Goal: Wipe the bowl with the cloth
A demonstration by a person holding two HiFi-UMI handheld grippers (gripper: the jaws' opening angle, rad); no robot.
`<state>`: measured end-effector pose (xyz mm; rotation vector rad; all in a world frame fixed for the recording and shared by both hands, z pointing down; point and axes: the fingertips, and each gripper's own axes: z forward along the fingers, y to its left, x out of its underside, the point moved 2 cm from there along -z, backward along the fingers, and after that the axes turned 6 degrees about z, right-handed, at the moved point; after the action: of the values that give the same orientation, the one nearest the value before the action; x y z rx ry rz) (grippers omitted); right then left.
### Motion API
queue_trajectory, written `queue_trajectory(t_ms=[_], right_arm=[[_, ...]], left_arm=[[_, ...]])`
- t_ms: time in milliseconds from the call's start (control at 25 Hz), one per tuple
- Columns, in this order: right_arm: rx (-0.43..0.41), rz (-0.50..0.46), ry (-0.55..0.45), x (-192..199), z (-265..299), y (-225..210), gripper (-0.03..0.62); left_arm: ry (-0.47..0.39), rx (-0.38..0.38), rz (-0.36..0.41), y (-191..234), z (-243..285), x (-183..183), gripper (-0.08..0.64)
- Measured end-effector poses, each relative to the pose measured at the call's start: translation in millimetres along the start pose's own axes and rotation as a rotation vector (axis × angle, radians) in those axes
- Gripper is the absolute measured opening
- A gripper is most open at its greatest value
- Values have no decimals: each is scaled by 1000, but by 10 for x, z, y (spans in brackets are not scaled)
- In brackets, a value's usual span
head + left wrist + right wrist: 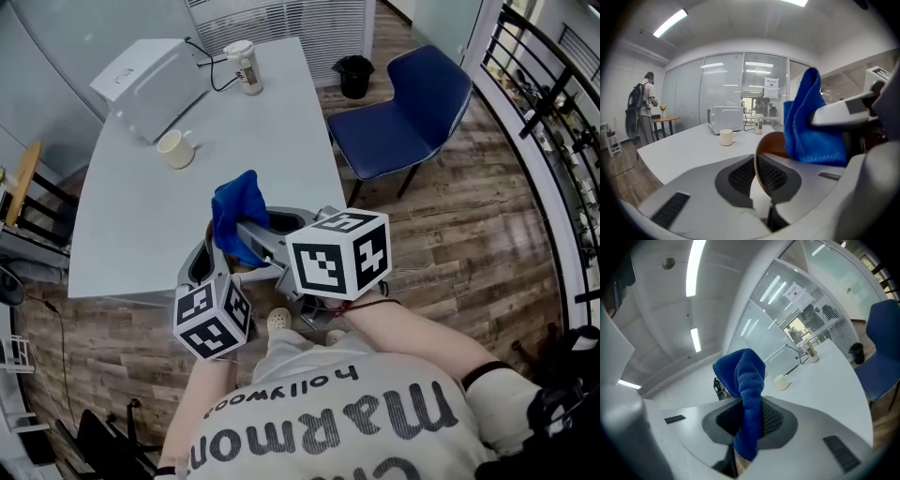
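Grip matters most in this step. The left gripper point(758, 177) has its jaws closed on the thin rim of the brown bowl point(772, 144), which it holds up off the table and tipped roughly onto its edge. The right gripper point(749, 422) is clamped on the blue cloth point(740, 371), with a thick fold bunched above the pads and a short tail hanging below. The fold sits right against the bowl, though no view shows whether they touch.

To wipe well, I judge the bunched fold, not the hard jaw tips, should meet the bowl's surface. The strokes should run around the curve while the left grip holds firm, because a rim pinch on a smooth bowl could twist or slip under sideways pressure. Turning the bowl between passes would bring the unwiped parts within reach.

Both grippers work at the near edge of a pale grey table point(141, 225). Farther along the table stand a cream mug point(175, 149), a white boxy appliance point(150, 86) with a dark cord, and a lidded cup point(245, 66). A blue chair point(408, 112) and a black bin point(354, 75) stand on the wood-plank floor point(450, 253). Glass partitions point(717, 84) close off the far side, where a person with a backpack point(642, 108) stands.
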<state>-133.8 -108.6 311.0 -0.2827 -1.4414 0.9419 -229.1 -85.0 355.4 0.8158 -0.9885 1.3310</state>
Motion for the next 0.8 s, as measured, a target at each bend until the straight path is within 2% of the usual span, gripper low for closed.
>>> queue_trajectory(t_ms=[120,280,360,480,560,680,800], right_arm=[[46,-14,69,213,114,-48,64],[101,25,104,337,164,-159,64],[87,87,149,425,197,-192,64],[23,200,243,592,234,-217,64],[-7,221,292,660,238,-238,64],[-4,163,359,737,227,-301,64],[43,73,421,834,197,-413,64]], left_arm=[[-57,40,-38,-95,-57,-140,14],[-104,64,30,-226,-91,-287,26],[-106,64,46,-240,-80,-305,28],[-100,72,50,-234,-58,-311,37],[-93,78,57,-252,-39,-298,41],[-67,71,73,-281,14,-234,41],[-46,64,77,-288,51,-173,41]])
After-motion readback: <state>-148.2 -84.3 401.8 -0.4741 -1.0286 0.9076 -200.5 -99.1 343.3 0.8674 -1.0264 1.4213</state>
